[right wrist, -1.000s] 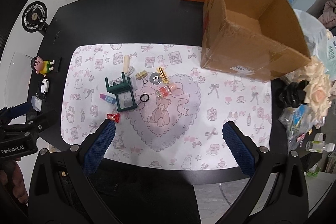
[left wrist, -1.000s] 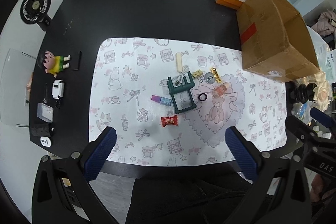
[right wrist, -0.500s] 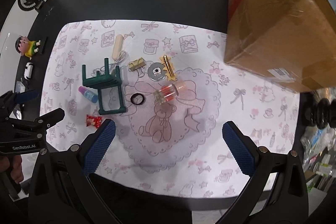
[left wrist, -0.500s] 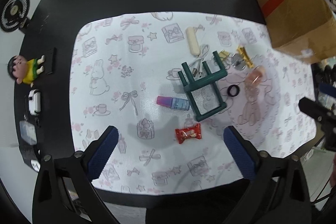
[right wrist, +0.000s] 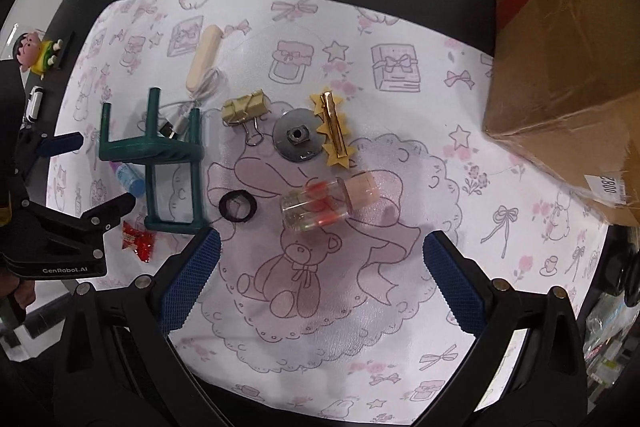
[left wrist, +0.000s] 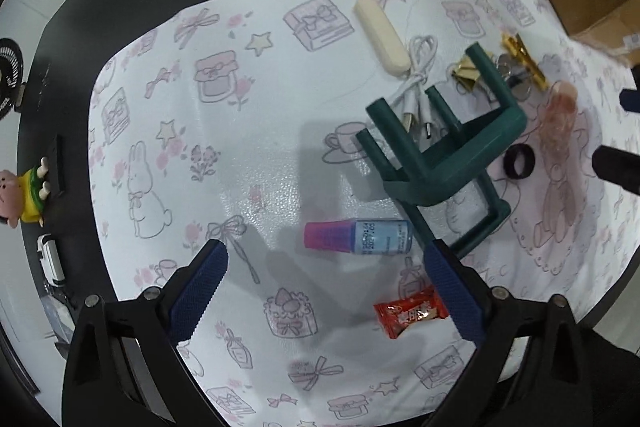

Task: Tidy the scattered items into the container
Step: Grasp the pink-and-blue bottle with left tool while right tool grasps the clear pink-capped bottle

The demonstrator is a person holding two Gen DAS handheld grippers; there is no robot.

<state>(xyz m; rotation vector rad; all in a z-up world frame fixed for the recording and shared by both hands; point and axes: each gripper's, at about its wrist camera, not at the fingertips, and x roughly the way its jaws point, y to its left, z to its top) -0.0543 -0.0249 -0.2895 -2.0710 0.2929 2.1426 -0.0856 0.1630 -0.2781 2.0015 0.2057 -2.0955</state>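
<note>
Small blue bottle [left wrist: 357, 237] with pink cap lies on the mat just beside the tipped green stool [left wrist: 444, 163], red candy [left wrist: 411, 311] nearer, left gripper [left wrist: 326, 271] spread above it, right gripper [right wrist: 320, 267] spread over corked jar [right wrist: 326, 203].

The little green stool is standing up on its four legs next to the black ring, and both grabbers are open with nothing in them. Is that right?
Not quite. The green stool is tipped over on its side, with its legs pointing sideways across the mat; the right wrist view shows this clearly. The rest holds: the black ring lies next to it, and the left gripper and right gripper are both open and empty.
</note>
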